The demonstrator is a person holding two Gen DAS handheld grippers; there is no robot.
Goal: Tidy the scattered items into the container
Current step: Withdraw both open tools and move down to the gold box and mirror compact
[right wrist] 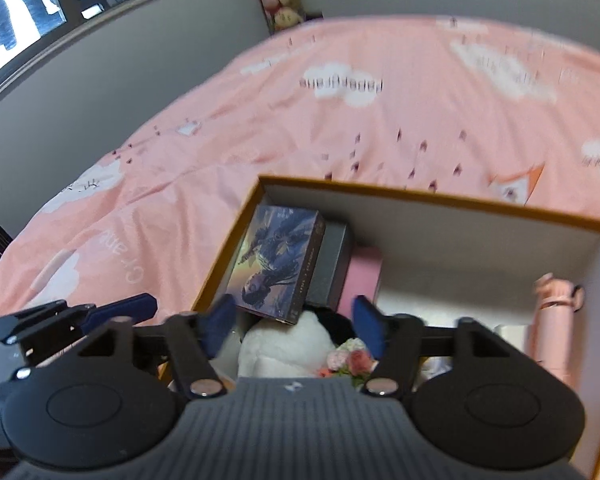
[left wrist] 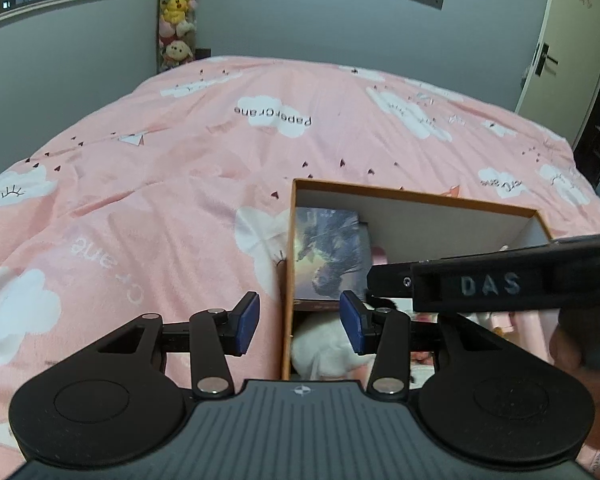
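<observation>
The container (right wrist: pixel 428 196), an open cardboard box with an orange-brown rim and white inner walls, sits on the pink cloud-print bedspread (left wrist: pixel 180 160) just ahead of me. Inside: an illustrated box (right wrist: pixel 278 264) leaning at the left wall, a white plush toy (right wrist: pixel 284 344), small flowers (right wrist: pixel 350 360), a pink bottle (right wrist: pixel 552 320). My right gripper (right wrist: pixel 296 320) hangs over it with jaws apart and empty; my left gripper (left wrist: pixel 300 320) straddles the box's left wall, likewise open and empty.
</observation>
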